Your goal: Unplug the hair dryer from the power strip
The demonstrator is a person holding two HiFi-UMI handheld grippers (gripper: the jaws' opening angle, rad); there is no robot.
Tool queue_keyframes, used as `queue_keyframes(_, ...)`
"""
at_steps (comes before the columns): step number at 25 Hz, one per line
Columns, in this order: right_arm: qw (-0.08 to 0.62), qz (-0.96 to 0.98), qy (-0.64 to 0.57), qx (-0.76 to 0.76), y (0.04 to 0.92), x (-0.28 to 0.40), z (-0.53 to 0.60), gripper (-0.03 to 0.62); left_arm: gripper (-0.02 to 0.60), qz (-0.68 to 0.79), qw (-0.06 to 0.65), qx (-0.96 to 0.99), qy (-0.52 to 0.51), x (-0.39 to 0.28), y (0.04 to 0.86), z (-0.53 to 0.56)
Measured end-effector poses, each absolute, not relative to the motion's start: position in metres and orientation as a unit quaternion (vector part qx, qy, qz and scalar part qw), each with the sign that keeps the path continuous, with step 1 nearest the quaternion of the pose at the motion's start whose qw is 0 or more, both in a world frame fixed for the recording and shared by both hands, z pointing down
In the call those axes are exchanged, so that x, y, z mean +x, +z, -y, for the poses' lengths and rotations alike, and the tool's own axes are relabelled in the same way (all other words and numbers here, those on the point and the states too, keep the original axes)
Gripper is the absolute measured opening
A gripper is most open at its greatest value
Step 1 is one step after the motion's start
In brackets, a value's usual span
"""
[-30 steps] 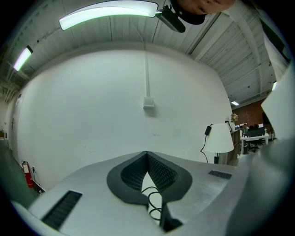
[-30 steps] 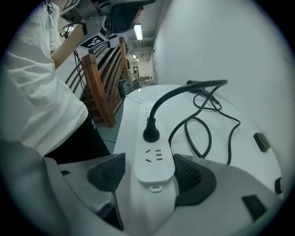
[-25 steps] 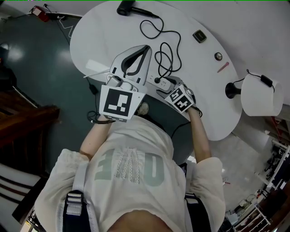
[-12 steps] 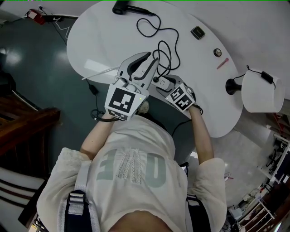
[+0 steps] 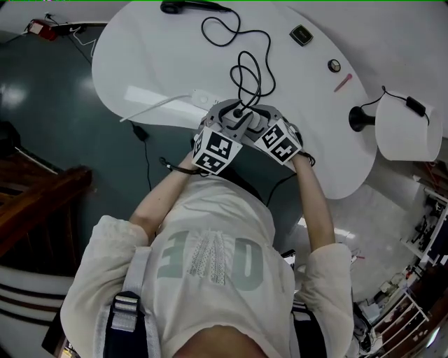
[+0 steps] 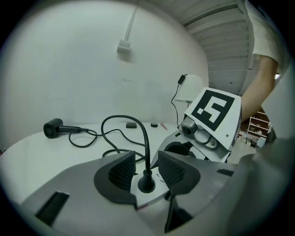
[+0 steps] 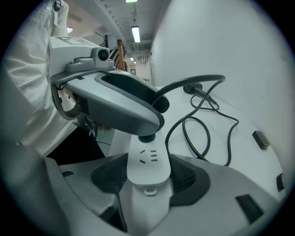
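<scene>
White power strip (image 7: 147, 156), low centre in the right gripper view, sits clamped in the right gripper (image 7: 148, 179) while the left gripper (image 6: 146, 169), jaws opening wide, straddles the black plug (image 6: 146, 184) without pressing it, so the next move is probably to squeeze the plug and pull it free, the hair dryer (image 5: 175, 6) lying at the head view's top edge.

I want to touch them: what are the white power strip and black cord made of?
The power strip looks like hard white plastic, smooth and slightly shiny, with moulded slots. The cord looks like black rubbery plastic, matt, since it bends in soft loops. Its plug seems the same, probably.
</scene>
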State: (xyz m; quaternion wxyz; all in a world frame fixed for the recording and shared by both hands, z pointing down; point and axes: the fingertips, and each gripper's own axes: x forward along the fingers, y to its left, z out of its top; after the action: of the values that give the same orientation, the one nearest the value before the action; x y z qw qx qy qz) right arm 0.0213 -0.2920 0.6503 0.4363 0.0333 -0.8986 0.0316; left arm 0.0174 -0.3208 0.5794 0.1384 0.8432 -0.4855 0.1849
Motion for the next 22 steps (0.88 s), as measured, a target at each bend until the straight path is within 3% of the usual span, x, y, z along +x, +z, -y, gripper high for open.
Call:
queue_keyframes(9, 0.440, 0.897, 0.031, 0.033, 0.651, 0.022, 0.293, 0.268, 0.071, 0.492, 0.146, 0.835, 0.199, 0.021, 0.597, 0.323)
queue_keyframes(22, 0.458, 0.888, 0.024, 0.017, 0.651, 0.022, 0.292, 0.265, 0.043, 0.472, 0.139, 0.847, 0.200, 0.023, 0.591, 0.325)
